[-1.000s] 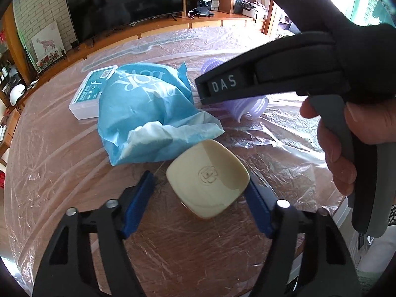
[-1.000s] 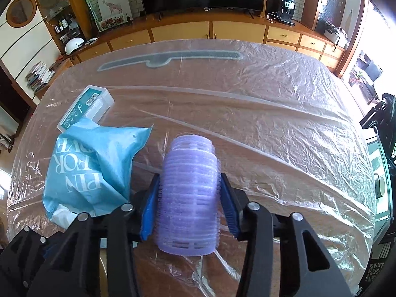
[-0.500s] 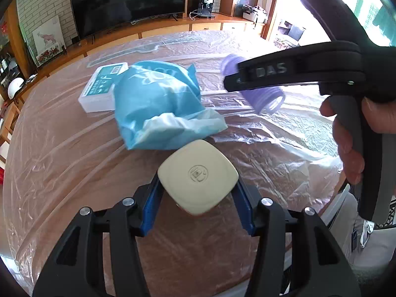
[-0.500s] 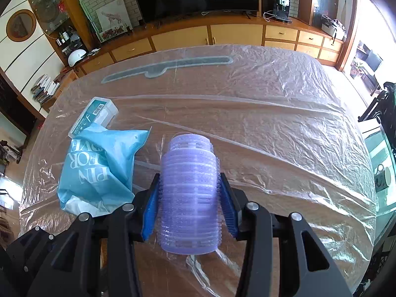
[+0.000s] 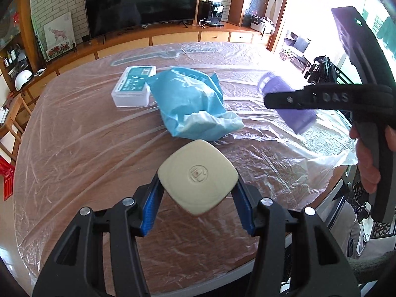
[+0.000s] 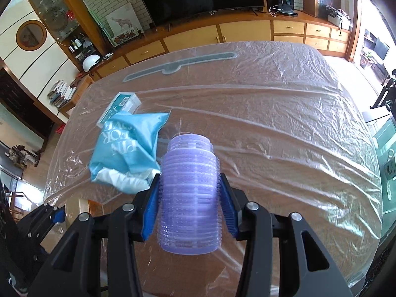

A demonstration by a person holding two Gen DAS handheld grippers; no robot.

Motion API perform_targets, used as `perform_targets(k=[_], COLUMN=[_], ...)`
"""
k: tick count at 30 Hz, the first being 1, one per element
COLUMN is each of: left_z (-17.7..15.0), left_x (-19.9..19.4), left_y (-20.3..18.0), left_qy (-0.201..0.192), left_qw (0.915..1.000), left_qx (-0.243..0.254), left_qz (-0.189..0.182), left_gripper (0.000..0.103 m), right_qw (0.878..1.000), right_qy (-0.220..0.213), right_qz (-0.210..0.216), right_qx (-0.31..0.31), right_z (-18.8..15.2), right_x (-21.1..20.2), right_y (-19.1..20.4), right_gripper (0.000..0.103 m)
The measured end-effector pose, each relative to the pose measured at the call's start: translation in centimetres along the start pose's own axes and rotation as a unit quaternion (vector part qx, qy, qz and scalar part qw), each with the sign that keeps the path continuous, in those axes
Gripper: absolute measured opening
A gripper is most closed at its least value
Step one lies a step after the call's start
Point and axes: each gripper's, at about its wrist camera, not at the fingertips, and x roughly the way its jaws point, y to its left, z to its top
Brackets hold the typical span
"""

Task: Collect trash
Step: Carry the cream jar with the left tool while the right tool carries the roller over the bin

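Observation:
My left gripper (image 5: 198,193) is shut on a cream rounded-square case (image 5: 198,176) and holds it just above the table. A purple ribbed hair roller (image 6: 190,193) sits between the blue pads of my right gripper (image 6: 190,199), which is shut on it and has it clear of the table. In the left wrist view that roller (image 5: 287,104) hangs at the right under the right gripper's black arm, with a hand on the handle. A crumpled blue bag (image 5: 190,104) lies mid-table beside a white box with a teal label (image 5: 135,89). The bag (image 6: 128,148) and box (image 6: 118,107) also show left of the roller.
Wrinkled clear plastic sheet (image 6: 284,128) covers the round wooden table. A grey strip (image 6: 180,65) lies under it at the far side. The table's near edge (image 5: 319,203) drops off at the right. A TV and wooden cabinets stand behind.
The left jaws closed onto the cream case and lifted it off the table. The right gripper rose with the purple roller and drifted right in the left wrist view.

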Motion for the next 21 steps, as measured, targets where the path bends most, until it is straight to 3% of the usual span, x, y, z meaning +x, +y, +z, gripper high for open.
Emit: perform_targets(k=[9, 21], left_z=[-1.0, -2.8], left_x=[-1.5, -4.1], left_y=[0.8, 0.8], left_qy=[-0.001, -0.009], left_qw=[1.0000, 0.9994], left_qx=[0.001, 0.012], left_qz=[0.001, -0.033], left_gripper=[0.054, 0.054], right_qw=[0.999, 0.994], right_qy=[0.014, 0.017], right_qz=[0.037, 0.083], right_qx=[-0.017, -0.068], right_z=[-3.4, -7.6], right_x=[-2.2, -5.4], right_y=[0.6, 2.6], right_gripper=[0.044, 0.044])
